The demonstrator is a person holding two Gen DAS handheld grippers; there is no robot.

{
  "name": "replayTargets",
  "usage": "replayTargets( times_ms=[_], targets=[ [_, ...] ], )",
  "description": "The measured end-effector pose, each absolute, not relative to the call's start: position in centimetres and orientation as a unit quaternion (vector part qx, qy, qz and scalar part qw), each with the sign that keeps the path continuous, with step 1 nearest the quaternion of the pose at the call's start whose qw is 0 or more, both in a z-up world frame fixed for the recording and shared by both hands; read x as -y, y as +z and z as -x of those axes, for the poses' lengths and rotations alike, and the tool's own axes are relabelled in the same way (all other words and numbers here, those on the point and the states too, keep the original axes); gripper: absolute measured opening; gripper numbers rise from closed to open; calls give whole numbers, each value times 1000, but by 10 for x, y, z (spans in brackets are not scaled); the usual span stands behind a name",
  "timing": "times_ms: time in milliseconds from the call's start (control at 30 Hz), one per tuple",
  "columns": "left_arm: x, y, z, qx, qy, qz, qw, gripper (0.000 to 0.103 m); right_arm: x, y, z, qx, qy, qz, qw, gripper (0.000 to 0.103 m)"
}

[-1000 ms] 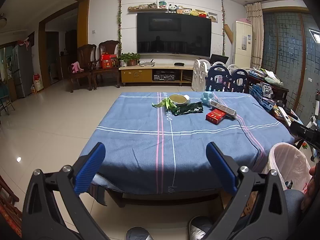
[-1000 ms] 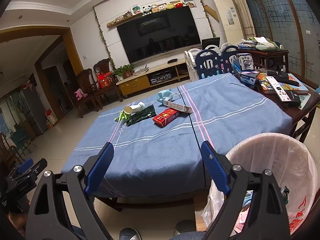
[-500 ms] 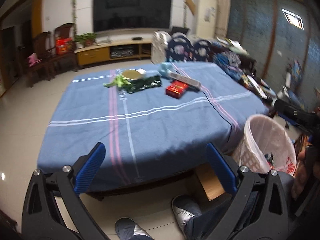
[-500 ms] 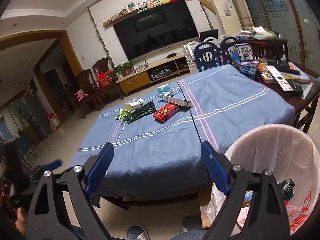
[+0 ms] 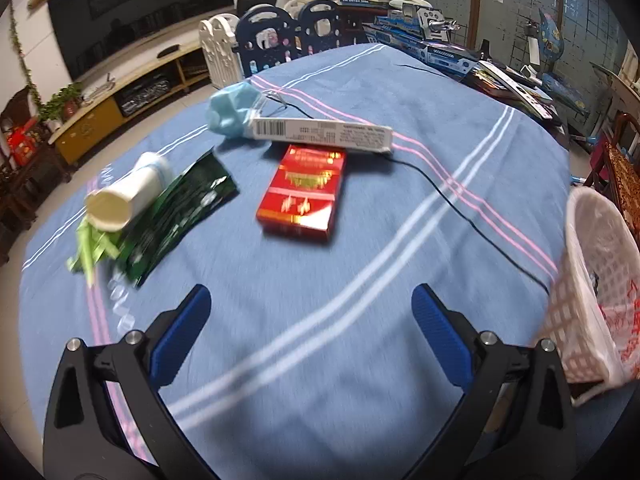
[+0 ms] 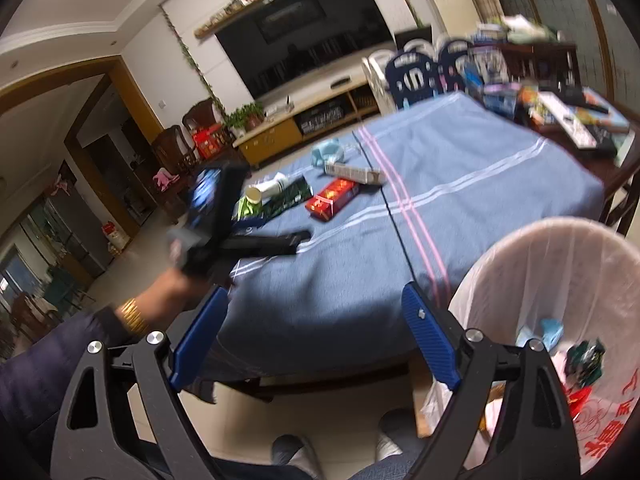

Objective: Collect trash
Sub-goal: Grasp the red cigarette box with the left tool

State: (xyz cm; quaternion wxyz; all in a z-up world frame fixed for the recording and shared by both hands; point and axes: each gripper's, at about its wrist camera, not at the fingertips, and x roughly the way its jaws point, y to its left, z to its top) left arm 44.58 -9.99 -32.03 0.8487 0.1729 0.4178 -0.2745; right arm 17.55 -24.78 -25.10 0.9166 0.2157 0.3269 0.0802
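Trash lies on the blue tablecloth (image 5: pixel 360 360): a red box (image 5: pixel 298 192), a long white box (image 5: pixel 320 134), a crumpled blue mask (image 5: pixel 234 114), a tipped paper cup (image 5: pixel 124 196), a dark green wrapper (image 5: pixel 180 208) and light green scraps (image 5: pixel 92 246). My left gripper (image 5: pixel 310 304) hovers open over the cloth, just short of the red box, with nothing between its fingers. In the right wrist view the left gripper (image 6: pixel 296 238) reaches over the table's near edge toward the red box (image 6: pixel 332 198). My right gripper (image 6: pixel 316 320) stands open and empty before the table, beside the lined trash bin (image 6: pixel 560 280).
The lined trash bin (image 5: pixel 600 280) stands off the table's right corner and holds some scraps. A thin black cable (image 5: pixel 460 208) crosses the cloth. A side table (image 6: pixel 580 128) piled with books and remotes is at the far right. The person's feet (image 6: pixel 304 452) are below.
My left gripper has swung forward and down over the table and rolled, so the trash is now close below it. The right gripper has barely shifted and stays open.
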Motion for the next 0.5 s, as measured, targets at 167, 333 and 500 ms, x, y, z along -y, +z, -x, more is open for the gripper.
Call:
replayTargets(
  times_ms=[167,333,500],
  targets=[
    [132,-335,-498,-439,-310,-179,824,98,264,-244,-221,-338,91,-196,916,87],
    [140,-354,-523,-472,-316,-141,811,71,289,-226,-312,-351,86,-151,920,87],
    [89,-331,-496,-488,-300,-10,819,57,296,-243,-408,-400,124,-141,897,87]
  ],
)
